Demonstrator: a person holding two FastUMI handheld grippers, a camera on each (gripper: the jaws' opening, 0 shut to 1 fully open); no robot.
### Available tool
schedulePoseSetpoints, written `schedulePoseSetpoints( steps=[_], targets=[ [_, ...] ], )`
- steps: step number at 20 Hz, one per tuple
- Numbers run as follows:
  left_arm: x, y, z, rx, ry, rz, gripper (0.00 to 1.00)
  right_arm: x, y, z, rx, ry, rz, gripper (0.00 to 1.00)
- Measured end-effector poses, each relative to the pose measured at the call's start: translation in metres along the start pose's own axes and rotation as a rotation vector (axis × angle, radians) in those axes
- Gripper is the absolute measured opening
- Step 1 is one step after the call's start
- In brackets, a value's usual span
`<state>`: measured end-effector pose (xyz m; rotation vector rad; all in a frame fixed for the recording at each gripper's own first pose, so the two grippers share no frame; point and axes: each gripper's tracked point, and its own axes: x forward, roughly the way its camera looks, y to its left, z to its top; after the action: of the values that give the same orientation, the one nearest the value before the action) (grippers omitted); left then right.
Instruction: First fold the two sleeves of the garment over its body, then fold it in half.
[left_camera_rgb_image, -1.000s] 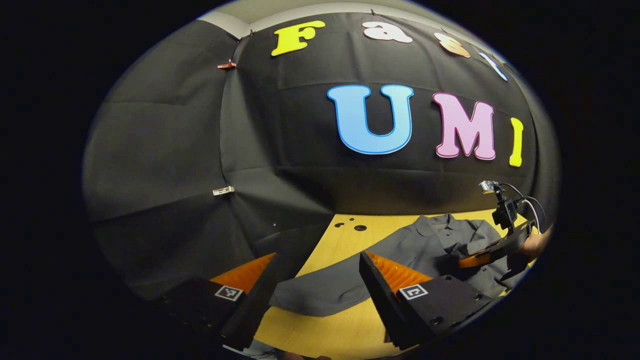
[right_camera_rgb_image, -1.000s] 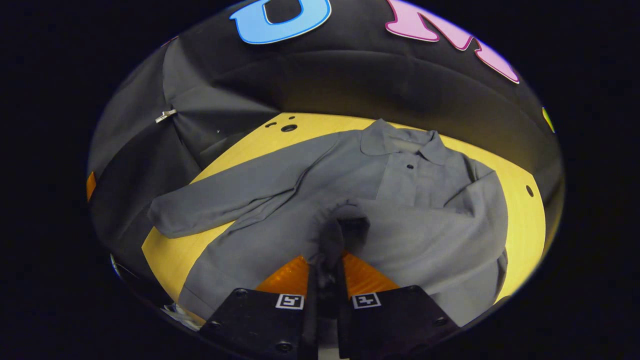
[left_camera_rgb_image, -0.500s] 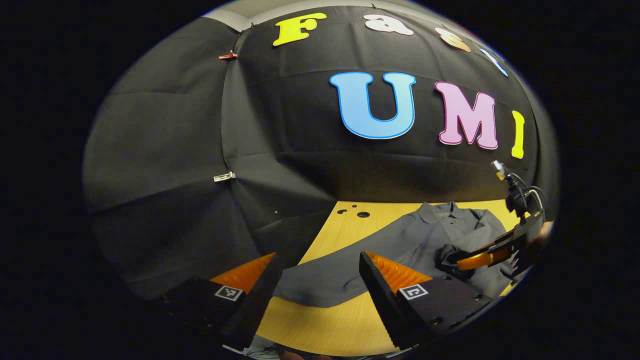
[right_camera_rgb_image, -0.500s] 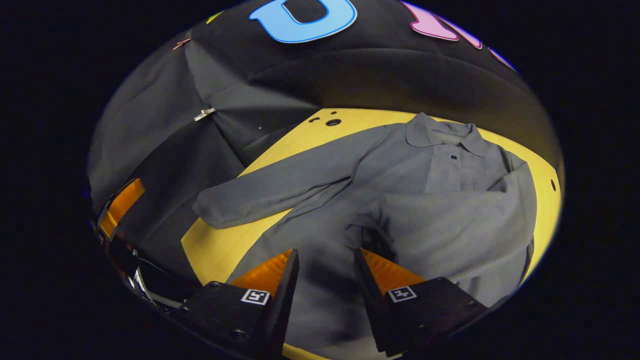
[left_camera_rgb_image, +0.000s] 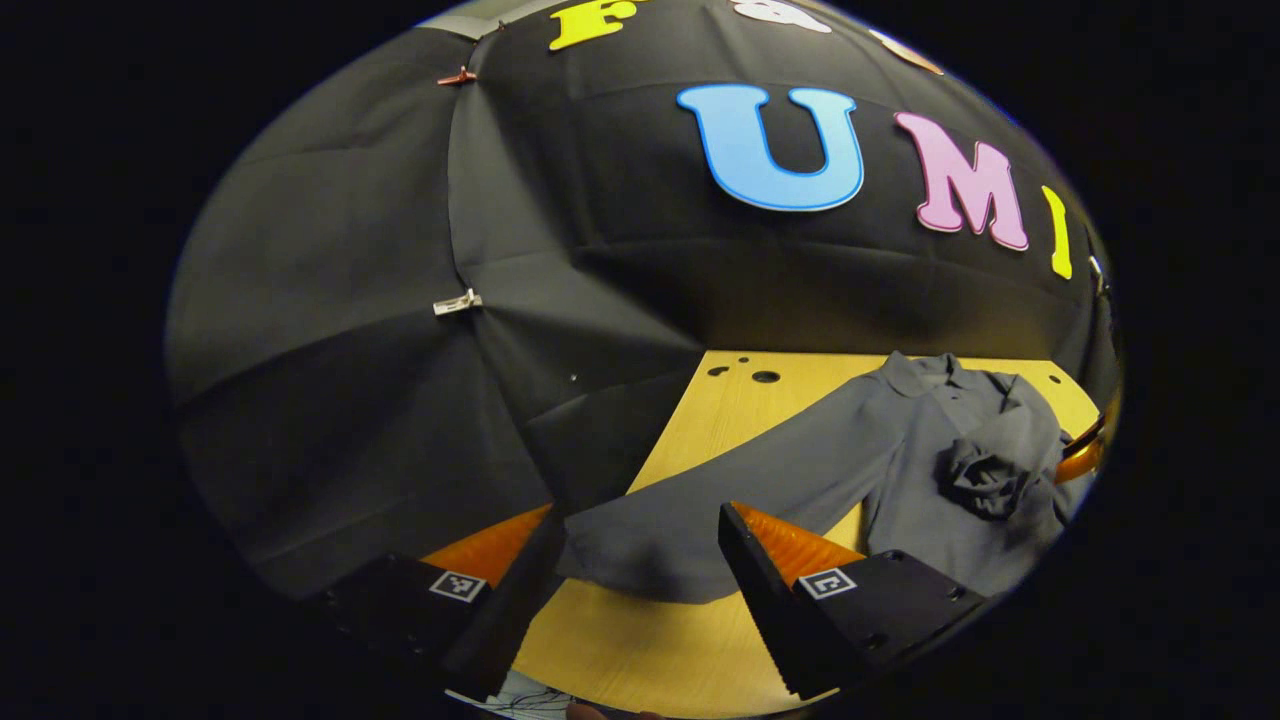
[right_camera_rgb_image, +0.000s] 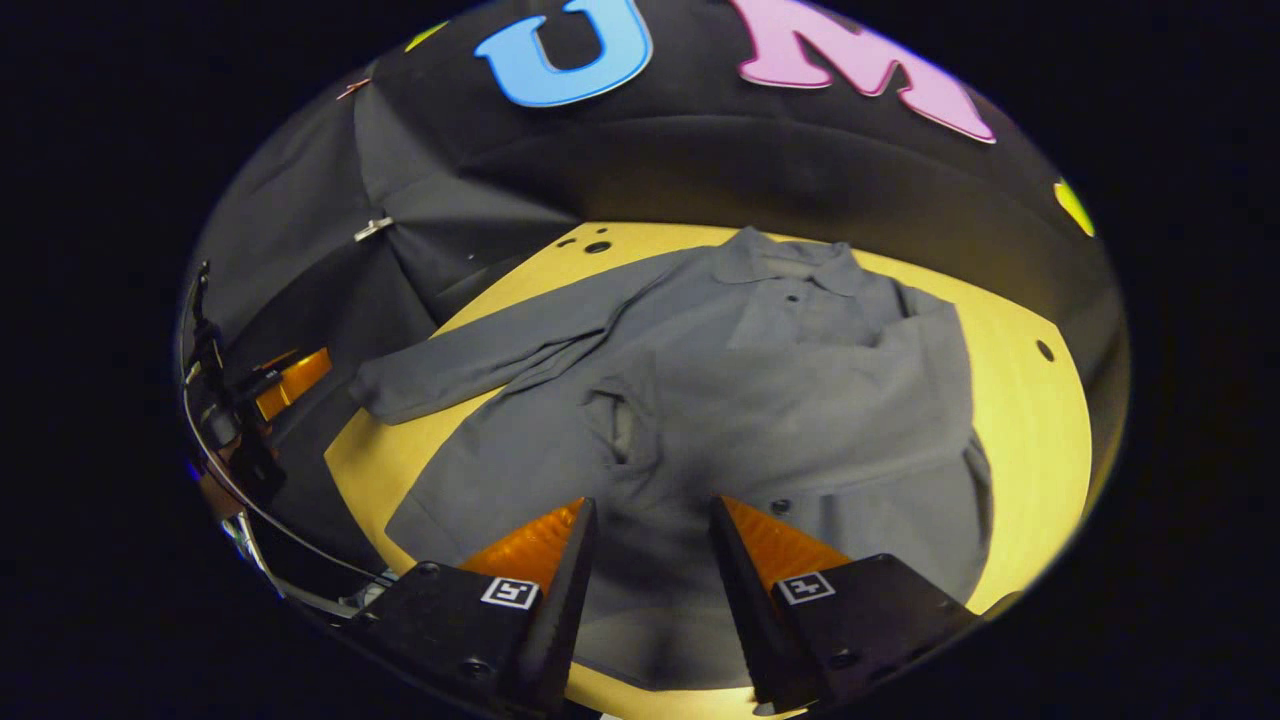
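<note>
Both tongs spread, empty: right tongs (right_camera_rgb_image: 650, 515) over my grey garment (right_camera_rgb_image: 760, 400), flat on worktop (right_camera_rgb_image: 1020, 420); one sleeve (right_camera_rgb_image: 850, 400) across body. Left tongs (left_camera_rgb_image: 640, 525) near other sleeve (left_camera_rgb_image: 700, 510).

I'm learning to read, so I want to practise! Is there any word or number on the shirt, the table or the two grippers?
Shirt: no word, label or number shows on it.
Table: no writing, just bare wood with a few holes.
Left gripper: square black-and-white tags, a pattern and not words.
Right gripper: the same kind of tags, nothing to read.
</note>
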<state>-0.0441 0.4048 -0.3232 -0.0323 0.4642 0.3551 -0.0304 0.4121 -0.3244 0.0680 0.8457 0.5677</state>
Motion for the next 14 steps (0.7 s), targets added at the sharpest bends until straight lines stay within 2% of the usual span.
schedulePoseSetpoints(
  steps=[6, 10, 14],
  targets=[
    [0.042, 0.018, -0.039, -0.052, 0.13, 0.025, 0.98, -0.059, -0.079, 0.002, 0.125, -0.1, -0.16, 0.71],
    [0.059, 0.028, -0.078, -0.049, 0.237, 0.054, 0.98, -0.099, -0.121, -0.025, 0.17, -0.108, -0.254, 0.71],
    [0.066, 0.028, -0.095, -0.038, 0.29, 0.055, 0.98, -0.128, -0.149, -0.06, 0.227, -0.091, -0.322, 0.71]
  ],
)
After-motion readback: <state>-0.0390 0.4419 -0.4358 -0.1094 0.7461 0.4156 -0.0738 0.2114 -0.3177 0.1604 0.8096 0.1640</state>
